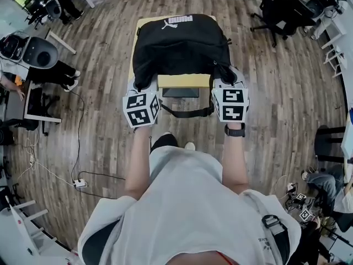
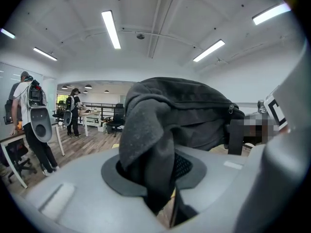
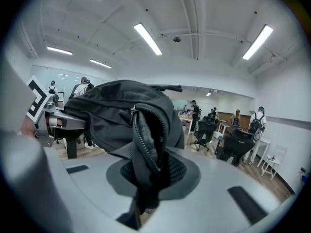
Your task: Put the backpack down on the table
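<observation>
With left tongs [image 2: 158,183] and right tongs [image 3: 146,178] clenched on backpack [image 1: 182,43] fabric, lower evenly onto worktop [image 1: 183,81]; release only once settled.

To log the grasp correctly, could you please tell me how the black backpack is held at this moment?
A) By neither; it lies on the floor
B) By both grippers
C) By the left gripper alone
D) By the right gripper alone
B: the left gripper and the right gripper each have their jaws pinched on a fold of the backpack, one at each near corner.
</observation>
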`<state>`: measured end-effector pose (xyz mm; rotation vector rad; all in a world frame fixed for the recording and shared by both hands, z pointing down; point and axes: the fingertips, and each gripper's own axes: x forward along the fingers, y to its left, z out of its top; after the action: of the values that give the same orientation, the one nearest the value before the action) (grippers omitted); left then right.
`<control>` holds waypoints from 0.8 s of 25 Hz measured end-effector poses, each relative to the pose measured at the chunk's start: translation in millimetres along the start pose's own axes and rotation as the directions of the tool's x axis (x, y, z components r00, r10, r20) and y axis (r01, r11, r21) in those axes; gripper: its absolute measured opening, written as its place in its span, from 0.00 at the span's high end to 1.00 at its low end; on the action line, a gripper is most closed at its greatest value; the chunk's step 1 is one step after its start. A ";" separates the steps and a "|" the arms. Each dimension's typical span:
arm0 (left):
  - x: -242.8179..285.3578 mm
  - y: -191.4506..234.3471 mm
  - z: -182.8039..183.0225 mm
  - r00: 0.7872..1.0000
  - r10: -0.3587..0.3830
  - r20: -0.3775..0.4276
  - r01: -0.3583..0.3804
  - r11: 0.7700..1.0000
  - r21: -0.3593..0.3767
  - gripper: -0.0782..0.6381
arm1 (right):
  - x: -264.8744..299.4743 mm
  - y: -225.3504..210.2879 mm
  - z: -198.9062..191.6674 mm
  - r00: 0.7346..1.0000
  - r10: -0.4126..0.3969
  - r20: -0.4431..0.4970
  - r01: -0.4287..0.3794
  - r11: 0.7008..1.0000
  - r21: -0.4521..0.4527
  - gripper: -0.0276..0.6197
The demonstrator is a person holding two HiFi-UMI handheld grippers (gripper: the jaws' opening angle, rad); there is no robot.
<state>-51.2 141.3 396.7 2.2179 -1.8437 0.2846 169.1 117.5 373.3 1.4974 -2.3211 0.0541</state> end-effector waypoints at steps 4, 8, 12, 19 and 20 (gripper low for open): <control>-0.1 10.6 -4.1 1.000 0.028 -0.009 -0.028 1.000 -0.010 0.74 | 7.6 9.1 -2.4 1.000 0.016 0.002 -0.016 1.000 0.004 0.89; 7.8 27.5 -3.0 0.999 0.033 -0.004 -0.033 0.999 -0.017 0.74 | 21.4 18.8 2.8 1.000 0.017 0.004 -0.017 1.000 -0.002 0.89; 28.4 41.7 -6.1 1.000 0.008 -0.003 -0.008 1.000 -0.021 0.74 | 37.1 23.1 3.3 1.000 0.009 -0.002 -0.009 1.000 -0.012 0.89; 82.8 68.4 6.7 1.000 -0.009 -0.017 0.009 1.000 -0.015 0.73 | 95.1 14.4 13.7 1.000 -0.010 -0.027 0.010 1.000 -0.007 0.89; 92.2 74.3 11.8 1.000 -0.010 -0.016 0.010 1.000 -0.016 0.73 | 105.4 12.9 19.0 1.000 -0.015 -0.027 0.015 1.000 -0.009 0.89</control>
<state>-107.3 38.6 417.9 2.2078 -1.8197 0.2841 113.9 26.9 392.8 1.5000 -2.2858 0.0598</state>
